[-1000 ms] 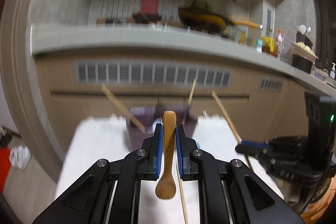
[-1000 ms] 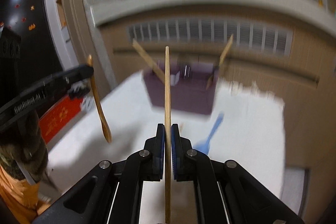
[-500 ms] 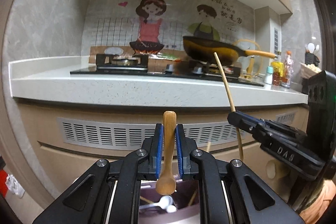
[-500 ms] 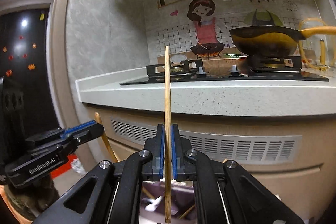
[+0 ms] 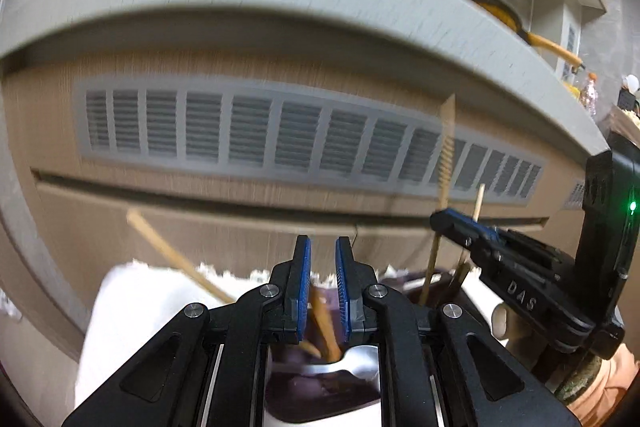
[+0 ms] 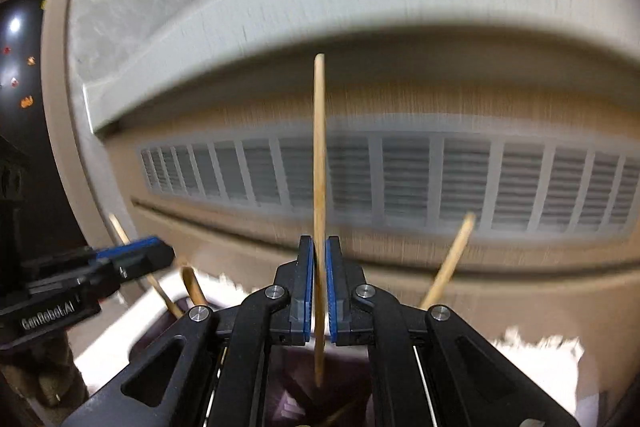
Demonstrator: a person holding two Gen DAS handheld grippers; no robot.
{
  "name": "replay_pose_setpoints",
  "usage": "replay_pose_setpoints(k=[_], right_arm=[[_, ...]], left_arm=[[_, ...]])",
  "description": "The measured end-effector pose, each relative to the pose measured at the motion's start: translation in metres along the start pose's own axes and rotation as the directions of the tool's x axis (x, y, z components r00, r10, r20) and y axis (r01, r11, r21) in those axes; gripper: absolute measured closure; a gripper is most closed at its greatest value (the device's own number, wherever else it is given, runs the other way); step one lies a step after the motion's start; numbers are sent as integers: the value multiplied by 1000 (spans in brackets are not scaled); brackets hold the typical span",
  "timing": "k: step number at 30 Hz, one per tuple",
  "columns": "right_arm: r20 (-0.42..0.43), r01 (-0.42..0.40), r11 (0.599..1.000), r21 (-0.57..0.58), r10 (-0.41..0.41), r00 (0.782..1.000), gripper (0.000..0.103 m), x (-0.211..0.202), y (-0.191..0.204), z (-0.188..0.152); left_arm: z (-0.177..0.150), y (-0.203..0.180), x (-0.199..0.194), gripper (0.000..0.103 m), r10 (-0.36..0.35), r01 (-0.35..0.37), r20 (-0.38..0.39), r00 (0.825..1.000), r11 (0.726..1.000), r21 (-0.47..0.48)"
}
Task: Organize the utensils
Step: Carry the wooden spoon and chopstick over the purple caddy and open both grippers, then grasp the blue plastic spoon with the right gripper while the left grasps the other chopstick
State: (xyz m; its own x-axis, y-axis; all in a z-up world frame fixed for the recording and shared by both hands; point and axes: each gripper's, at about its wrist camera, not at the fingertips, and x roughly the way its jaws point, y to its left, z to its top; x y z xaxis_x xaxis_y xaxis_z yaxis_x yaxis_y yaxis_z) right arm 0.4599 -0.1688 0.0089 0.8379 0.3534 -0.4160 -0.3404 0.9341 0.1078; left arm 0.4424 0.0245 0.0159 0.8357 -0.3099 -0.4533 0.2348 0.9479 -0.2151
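Left wrist view: left hand-held gripper (image 5: 322, 287) parted and empty at lower centre, wooden spoon (image 5: 325, 323) dropped between its blue pads into the purple holder (image 5: 320, 391) below, beside a metal spoon (image 5: 360, 359). Right wrist view: right hand-held gripper (image 6: 319, 291) clamped on an upright chopstick (image 6: 319, 155), tip over the holder, not yet released; so judged near done.
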Motion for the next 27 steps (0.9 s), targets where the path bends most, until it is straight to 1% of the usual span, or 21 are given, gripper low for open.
replay_pose_setpoints(k=[3,4,5,6,7,8,10,11,12,13,14,15,18,19,20,23,25,27], right_arm=[[-71,5,1000,-29,-7,997,96,0,3,-12],[-92,11,999,-35,-14,996,95,-4,3,-17],[-100,17,999,-35,-20,995,95,-7,2,-19],[-114,31,999,-37,-35,993,91,-14,1,-24],[-123,38,998,-40,-43,991,85,-20,-1,-28],[-134,51,998,-44,-56,989,82,-28,-3,-32],[-154,91,994,-53,-98,983,69,-43,-8,-43],[-170,114,992,-52,-121,978,64,-51,-10,-50],[-174,126,991,-48,-132,976,57,-57,-12,-56],[-163,135,990,-41,-140,977,51,-66,-14,-62],[-166,147,988,-42,-152,974,47,-75,-14,-67],[-168,157,987,-45,-162,972,45,-79,-15,-70],[-174,185,982,-38,-189,966,44,-99,-17,-82],[-183,186,982,-31,-188,965,44,-102,-18,-86],[-192,185,983,-23,-185,964,44,-106,-21,-90],[-198,192,981,-14,-191,961,44,-113,-25,-94],[-196,187,982,-3,-184,963,44,-116,-22,-89],[-191,172,985,-3,-169,967,43,-118,-14,-84]], left_arm=[[-10,2,-1,86,2,-3,-24,1000,1000,-15],[-13,2,-3,80,14,-14,-32,999,1000,-15],[-16,2,-5,77,24,-24,-39,999,1000,-14],[-19,1,-9,76,30,-30,-45,999,999,-13],[-23,-1,-14,75,33,-34,-53,998,999,-9],[-27,-1,-20,74,36,-36,-58,998,999,-4],[-37,-6,-31,71,50,-48,-74,996,999,23],[-40,-9,-37,67,58,-55,-85,995,998,35],[-47,-13,-41,64,61,-57,-99,993,997,49],[-52,-17,-46,60,61,-54,-111,992,997,62],[-60,-22,-50,57,63,-52,-129,990,995,81],[-69,-27,-55,56,69,-54,-148,987,993,103],[-91,-38,-66,53,75,-49,-190,979,989,137],[-98,-40,-70,48,73,-45,-203,976,989,138],[-102,-42,-72,46,70,-42,-208,976,990,137],[-107,-44,-73,46,81,-51,-212,974,989,142],[-107,-42,-73,46,95,-68,-223,970,990,123],[-107,-41,-79,46,80,-57,-223,972,993,104]])
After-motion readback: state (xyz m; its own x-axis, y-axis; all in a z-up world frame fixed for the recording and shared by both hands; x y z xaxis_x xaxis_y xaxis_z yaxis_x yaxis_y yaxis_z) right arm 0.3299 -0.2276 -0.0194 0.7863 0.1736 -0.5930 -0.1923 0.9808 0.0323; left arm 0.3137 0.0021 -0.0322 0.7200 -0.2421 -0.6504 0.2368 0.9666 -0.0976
